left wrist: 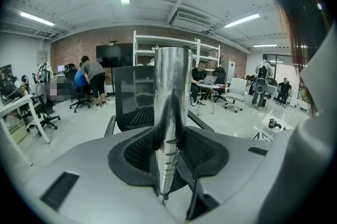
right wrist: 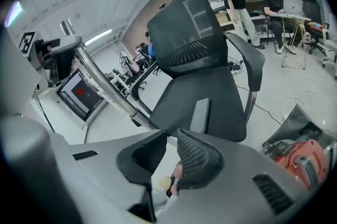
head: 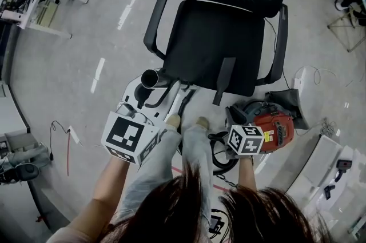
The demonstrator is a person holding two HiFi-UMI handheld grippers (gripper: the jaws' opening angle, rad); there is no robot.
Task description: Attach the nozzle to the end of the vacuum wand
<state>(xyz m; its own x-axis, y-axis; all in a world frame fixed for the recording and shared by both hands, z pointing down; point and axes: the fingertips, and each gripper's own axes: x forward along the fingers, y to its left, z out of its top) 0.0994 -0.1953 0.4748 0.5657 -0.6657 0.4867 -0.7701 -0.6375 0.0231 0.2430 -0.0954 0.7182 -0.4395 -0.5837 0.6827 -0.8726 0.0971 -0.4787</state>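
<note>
- At the bottom edge of the head view was the person's dark hair (head: 189, 210), with light trouser legs (head: 171, 156) running up to two shoes (head: 173, 120) on the floor.
- The left gripper (left wrist: 168, 136) was clenched on the vacuum wand (left wrist: 171, 86): both dark pads pressed against the shiny metal tube, which rose upright through the middle of the left gripper view.
- In the head view the wand's open end lay left of centre, just off the chair's front left corner.
- The right gripper (right wrist: 171, 150) was released, its jaws a little apart with nothing between them; only floor and a shoe showed through the gap.
- Right of that gripper's marker cube sat the red vacuum body (head: 275, 124), with a black hose (head: 220, 157) looped below it.
- Above centre stood a black office chair (head: 217, 36).
- A long flat dark piece, apparently the nozzle (head: 225, 80), lay on the front edge of the seat, well apart from the wand's end.
- Farthest off, in the left gripper view, people (left wrist: 93, 80) stood and sat near white shelves (left wrist: 158, 44) along a brick wall.
</note>
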